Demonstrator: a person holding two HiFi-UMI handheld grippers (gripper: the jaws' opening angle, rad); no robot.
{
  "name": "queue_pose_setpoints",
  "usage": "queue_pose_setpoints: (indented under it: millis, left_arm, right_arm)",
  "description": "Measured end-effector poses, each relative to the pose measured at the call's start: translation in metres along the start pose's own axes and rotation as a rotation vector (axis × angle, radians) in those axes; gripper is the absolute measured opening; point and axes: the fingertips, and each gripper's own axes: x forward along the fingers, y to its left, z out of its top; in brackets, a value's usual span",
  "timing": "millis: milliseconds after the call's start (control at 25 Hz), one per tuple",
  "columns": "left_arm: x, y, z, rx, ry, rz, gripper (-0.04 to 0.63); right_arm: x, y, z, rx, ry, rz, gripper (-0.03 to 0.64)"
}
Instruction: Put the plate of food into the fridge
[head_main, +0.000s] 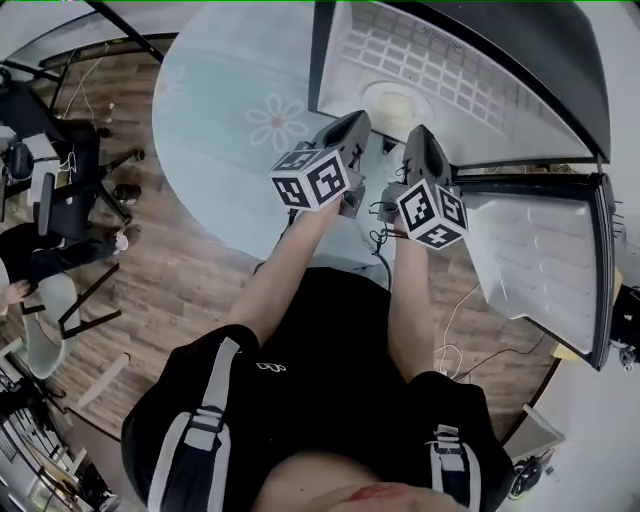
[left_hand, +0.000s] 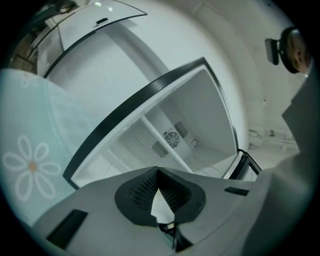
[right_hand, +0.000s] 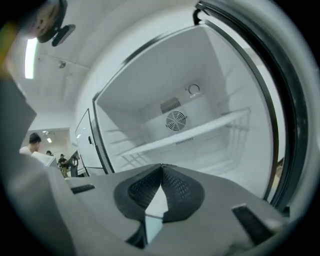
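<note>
Both claws clenched on nothing, left gripper (left_hand: 158, 172) and right gripper (right_hand: 161, 168), presumably because the plate (head_main: 395, 102) already sits near the front edge of the fridge shelf (head_main: 470, 75)

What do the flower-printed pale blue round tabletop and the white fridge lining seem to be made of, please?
The pale blue round tabletop looks like matte printed cloth or vinyl; unclear which. The white fridge lining seems moulded plastic: smooth, rounded corners.

bright, even | fridge (right_hand: 165, 85) interior washed white | strong fisheye edges | dark corners
</note>
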Motion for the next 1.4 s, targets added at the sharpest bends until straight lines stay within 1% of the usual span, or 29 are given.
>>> queue_pose_setpoints:
  millis: [120, 200, 360, 440, 520, 600, 720, 840, 920, 1200, 1400]
  left_arm:
    - [-0.015, -0.035, 0.015, 0.175, -0.035, -0.077, 0.0]
    - [-0.025, -0.051, 0.023, 0.289, -0.057, -0.095, 0.0]
    - [-0.042, -0.078, 0.043, 0.504, -0.124, -0.067, 0.0]
    - [-0.048, -0.091, 0.052, 0.584, -0.155, -0.058, 0.0]
    - [-0.051, -0.101, 0.055, 0.64, -0.168, -0.06, 0.0]
    - [-0.052, -0.107, 0.054, 0.672, -0.166, -0.065, 0.0]
    - [-0.052, -0.11, 0.05, 0.699, -0.153, -0.066, 0.0]
    - [-0.052, -0.117, 0.048, 0.771, -0.15, -0.067, 0.0]
    - [-0.053, -0.122, 0.047, 0.801, -0.153, -0.071, 0.0]
    - [-0.052, -0.121, 0.044, 0.833, -0.143, -0.059, 0.0]
    - [-0.049, -0.119, 0.038, 0.829, -0.124, -0.061, 0.0]
  right_arm:
    - [-0.016, 0.027, 0.02, -0.087, -0.047, 0.075, 0.0]
    - [-0.027, 0.039, 0.029, -0.116, -0.067, 0.109, 0.0]
    - [-0.043, 0.049, 0.039, -0.129, -0.082, 0.146, -0.002]
    - [-0.047, 0.051, 0.042, -0.126, -0.086, 0.149, -0.002]
    - [-0.051, 0.054, 0.045, -0.129, -0.092, 0.15, -0.002]
    - [-0.054, 0.057, 0.05, -0.144, -0.099, 0.152, -0.002]
    - [-0.056, 0.063, 0.056, -0.175, -0.11, 0.156, -0.002]
    - [-0.058, 0.065, 0.061, -0.2, -0.122, 0.151, -0.002]
    - [-0.06, 0.065, 0.063, -0.208, -0.129, 0.147, -0.002]
    - [-0.06, 0.068, 0.066, -0.246, -0.139, 0.142, -0.002]
    - [-0.059, 0.064, 0.064, -0.257, -0.129, 0.126, -0.002]
